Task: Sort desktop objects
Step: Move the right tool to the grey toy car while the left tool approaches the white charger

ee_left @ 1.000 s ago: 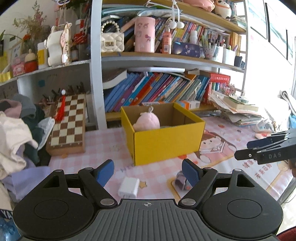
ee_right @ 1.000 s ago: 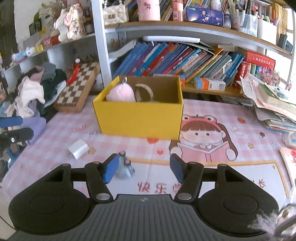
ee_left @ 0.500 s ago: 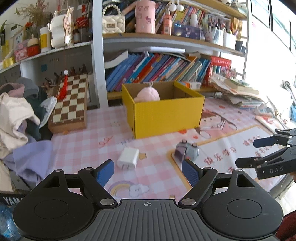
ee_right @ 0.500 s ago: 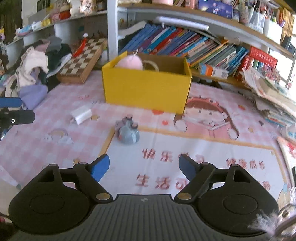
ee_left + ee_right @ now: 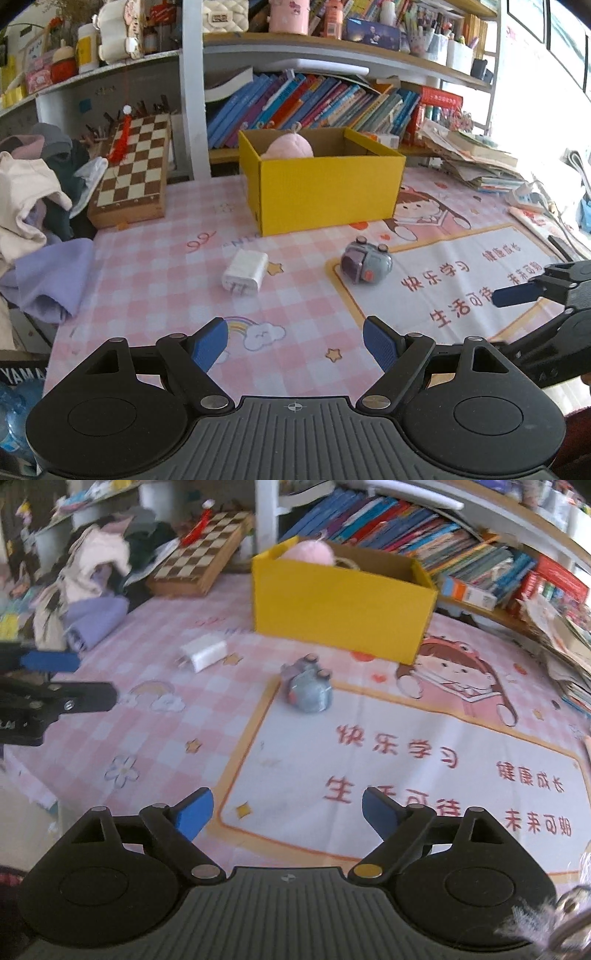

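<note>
A yellow cardboard box (image 5: 325, 192) stands at the back of the desk with a pink plush ball (image 5: 290, 147) inside; the box also shows in the right wrist view (image 5: 340, 602). A white charger plug (image 5: 244, 272) (image 5: 203, 653) and a small grey-purple toy (image 5: 365, 260) (image 5: 308, 688) lie on the pink mat in front of the box. My left gripper (image 5: 295, 345) is open and empty, near the desk's front edge. My right gripper (image 5: 286, 812) is open and empty, low over the printed mat.
A chessboard box (image 5: 135, 173) leans at the back left beside a pile of clothes (image 5: 33, 206). Bookshelves (image 5: 314, 99) line the back. Stacked papers (image 5: 476, 158) lie at the right. The right gripper shows at the right edge of the left wrist view (image 5: 535, 291).
Both grippers have pulled back from the yellow box toward the desk's front edge. The charger and toy now lie farther ahead. Both stay open.
</note>
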